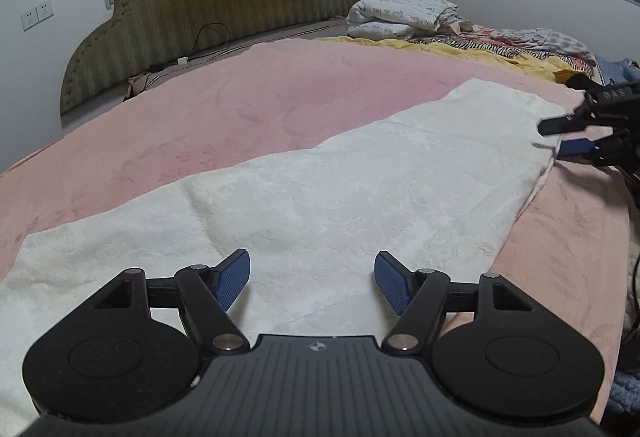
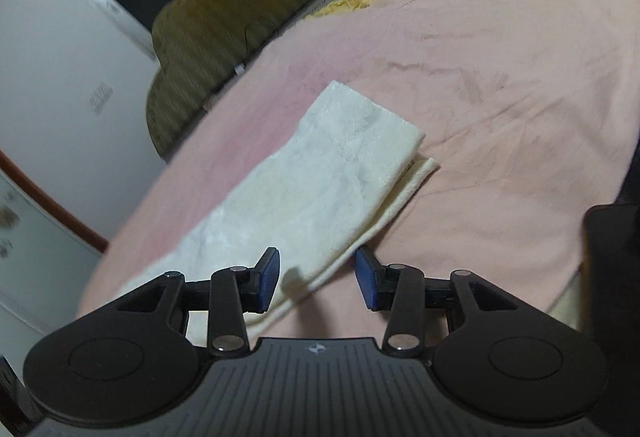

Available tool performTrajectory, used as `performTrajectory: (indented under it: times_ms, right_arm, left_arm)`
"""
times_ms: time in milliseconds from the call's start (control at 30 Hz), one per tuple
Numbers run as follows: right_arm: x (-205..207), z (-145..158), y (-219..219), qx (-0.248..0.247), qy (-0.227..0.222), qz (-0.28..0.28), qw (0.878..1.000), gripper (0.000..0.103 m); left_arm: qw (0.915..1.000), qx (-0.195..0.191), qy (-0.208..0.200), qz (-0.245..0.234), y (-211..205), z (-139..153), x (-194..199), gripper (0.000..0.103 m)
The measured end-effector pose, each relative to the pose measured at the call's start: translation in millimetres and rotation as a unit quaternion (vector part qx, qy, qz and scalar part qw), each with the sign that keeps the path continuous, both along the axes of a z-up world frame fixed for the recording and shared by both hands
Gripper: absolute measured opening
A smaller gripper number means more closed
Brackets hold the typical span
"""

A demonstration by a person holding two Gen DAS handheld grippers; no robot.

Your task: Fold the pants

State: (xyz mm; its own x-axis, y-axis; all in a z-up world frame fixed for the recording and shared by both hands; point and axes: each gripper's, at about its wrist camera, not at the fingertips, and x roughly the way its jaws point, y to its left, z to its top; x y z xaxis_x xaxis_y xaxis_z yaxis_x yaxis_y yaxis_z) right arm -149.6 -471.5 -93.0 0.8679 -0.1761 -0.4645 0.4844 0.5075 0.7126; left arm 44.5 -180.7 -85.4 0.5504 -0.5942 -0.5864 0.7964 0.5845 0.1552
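Here both hand-held grippers [image 1: 312, 281] [image 2: 316, 279] gape above pants [image 1: 320, 197].

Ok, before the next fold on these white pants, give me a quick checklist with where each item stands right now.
1. Left tongs open: ok.
2. Right tongs open: ok.
3. White pants lying flat on the pink bedspread: ok, legs stacked lengthwise.
4. Leg edges aligned: not ok, the lower layer sticks out at the far end.
5. Right tongs lined up with the pants edge: ok, the edge sits between them.
6. Cloth actually gripped: not ok, neither has closed.
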Motion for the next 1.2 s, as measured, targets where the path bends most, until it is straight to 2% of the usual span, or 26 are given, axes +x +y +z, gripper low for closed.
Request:
performTrajectory:
  times_ms: [67,233,300,400,467,500,533,600,633,700,767,833,867,900,933,967,1067,1133,1200]
  right_arm:
    - [1,-5,-7,0.009,-0.029,-0.022,0.999,0.039]
    - [21,-9,-24,-0.016,-0.032,-0.045,0.998,0.039]
    - [30,-9,-30,-0.023,-0.027,-0.053,0.998,0.038]
    - [34,-12,-39,-0.019,-0.011,-0.065,0.998,0.02]
    - [34,-12,-39,-0.022,-0.013,-0.065,0.998,0.017]
    - [33,-9,-34,-0.039,-0.003,-0.064,0.997,0.017]
    - [36,-4,-28,-0.064,0.011,-0.06,0.996,0.016]
    - [48,16,-8,-0.15,0.048,-0.036,0.987,0.015]
    - [54,27,4,-0.2,0.064,-0.02,0.978,0.015]
    - [71,47,39,-0.317,0.097,0.017,0.943,0.015]
    - [83,57,71,-0.4,0.113,0.051,0.908,0.015]
    - [94,59,96,-0.443,0.114,0.085,0.885,0.015]
    - [98,60,108,-0.458,0.111,0.102,0.876,0.015]
    - [102,59,120,-0.475,0.109,0.121,0.865,0.015]
    - [105,59,130,-0.49,0.105,0.138,0.854,0.015]
    - [106,59,139,-0.499,0.1,0.154,0.847,0.015]
    - [110,57,159,-0.511,0.089,0.197,0.832,0.015]
    - [111,54,171,-0.521,0.083,0.222,0.82,0.015]
    - [113,53,179,-0.519,0.077,0.238,0.817,0.015]
  left_arm:
    - [1.0,0.0,-0.003,-0.003,-3,0,-2,0.073]
    - [0.9998,-0.019,0.005,0.002,-12,6,3,0.075]
    - [0.9991,-0.033,0.024,0.008,-14,9,10,0.077]
    - [0.996,-0.056,0.068,0.017,-18,11,24,0.077]
    - [0.9899,-0.08,0.114,0.028,-18,13,37,0.077]
    - [0.9841,-0.098,0.144,0.034,-18,14,45,0.077]
    - [0.9743,-0.122,0.185,0.039,-19,14,55,0.077]
    - [0.9461,-0.176,0.269,0.041,-17,15,74,0.078]
    - [0.9275,-0.205,0.31,0.038,-17,14,83,0.08]
    - [0.8903,-0.258,0.374,0.026,-18,14,96,0.085]
    - [0.8513,-0.307,0.425,0.014,-21,11,104,0.094]
    - [0.8162,-0.342,0.465,0.009,-24,6,109,0.099]
    - [0.802,-0.354,0.481,0.008,-27,3,110,0.099]
    - [0.7922,-0.361,0.492,0.007,-30,1,110,0.1]
    - [0.7867,-0.365,0.498,0.007,-33,-2,109,0.101]
    - [0.7856,-0.366,0.499,0.007,-36,-4,108,0.101]
    - [0.7869,-0.364,0.498,0.009,-42,-6,106,0.101]
    - [0.7919,-0.362,0.492,0.01,-44,-6,106,0.101]
    - [0.8027,-0.347,0.485,0.019,-48,-7,106,0.101]
